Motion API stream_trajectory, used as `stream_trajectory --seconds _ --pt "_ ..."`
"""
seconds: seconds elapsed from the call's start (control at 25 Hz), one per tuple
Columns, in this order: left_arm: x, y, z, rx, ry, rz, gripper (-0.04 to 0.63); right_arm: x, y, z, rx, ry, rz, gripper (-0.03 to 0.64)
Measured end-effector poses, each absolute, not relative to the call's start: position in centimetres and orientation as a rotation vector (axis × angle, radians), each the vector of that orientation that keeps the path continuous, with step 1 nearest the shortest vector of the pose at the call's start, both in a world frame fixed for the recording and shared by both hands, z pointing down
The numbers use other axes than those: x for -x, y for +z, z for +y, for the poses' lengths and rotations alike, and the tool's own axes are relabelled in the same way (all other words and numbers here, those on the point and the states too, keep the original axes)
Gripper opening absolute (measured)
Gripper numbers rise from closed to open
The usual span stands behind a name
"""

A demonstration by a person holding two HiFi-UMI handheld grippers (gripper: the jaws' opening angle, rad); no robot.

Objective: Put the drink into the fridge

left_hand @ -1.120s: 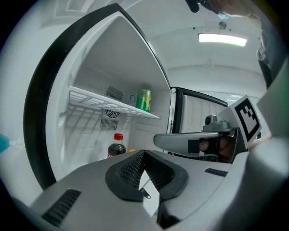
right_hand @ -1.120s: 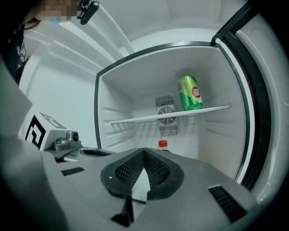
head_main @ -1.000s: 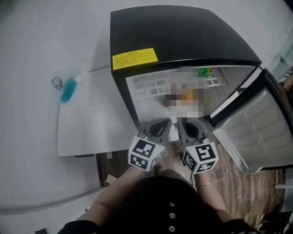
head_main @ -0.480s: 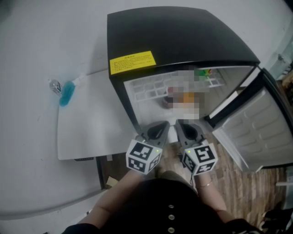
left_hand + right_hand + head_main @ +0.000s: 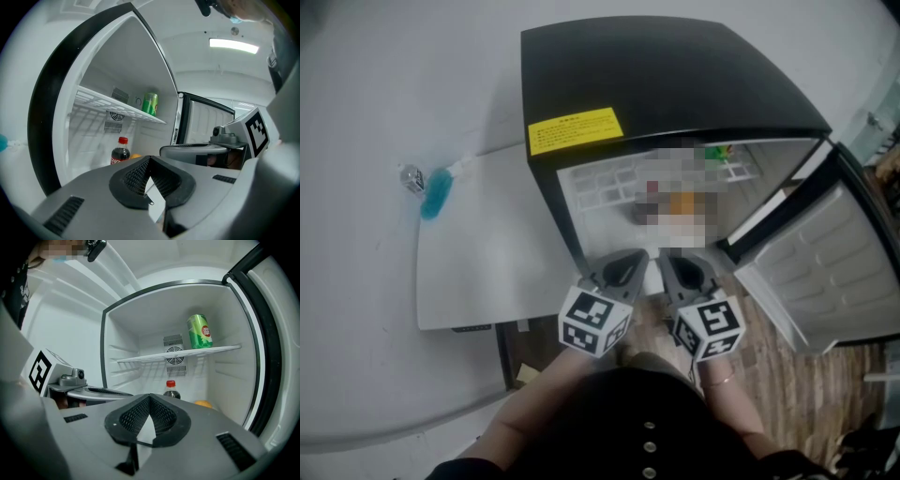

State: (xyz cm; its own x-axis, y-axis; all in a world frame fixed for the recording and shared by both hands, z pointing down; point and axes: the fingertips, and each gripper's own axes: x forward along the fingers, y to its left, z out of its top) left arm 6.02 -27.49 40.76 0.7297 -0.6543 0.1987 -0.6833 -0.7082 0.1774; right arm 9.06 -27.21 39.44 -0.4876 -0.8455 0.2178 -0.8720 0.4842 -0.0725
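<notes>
Cola bottle (image 5: 171,390) stands on the open fridge's (image 5: 675,75) floor beside an orange (image 5: 205,403), a green can (image 5: 199,331) on the wire shelf (image 5: 187,354) above, while left gripper (image 5: 149,160) and right gripper (image 5: 150,397) hang side by side in front, jaws closed on nothing.

Concealed behind the body of the left gripper (image 5: 149,161): lower half of the cola bottle (image 5: 121,152); same behind the right gripper (image 5: 149,399) in its own view. Mostly covered there too: an orange item (image 5: 204,403) low at the right of the fridge, kind not determinable. Not legible: print on the yellow label (image 5: 576,130) and on the green can (image 5: 200,331). Cropped by the right edge of the head view: fridge door (image 5: 848,272). Too small to identify: blue object (image 5: 436,190) at far left.
</notes>
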Motion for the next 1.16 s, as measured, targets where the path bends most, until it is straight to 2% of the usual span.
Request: stream_trajectory --seconds 1.16 --pt "-6.0 40.3 -28.0 -2.707 0.167 -1.074 0.006 -7.7 37.9 -26.0 -1.074 -0.002 -2.606 0.008"
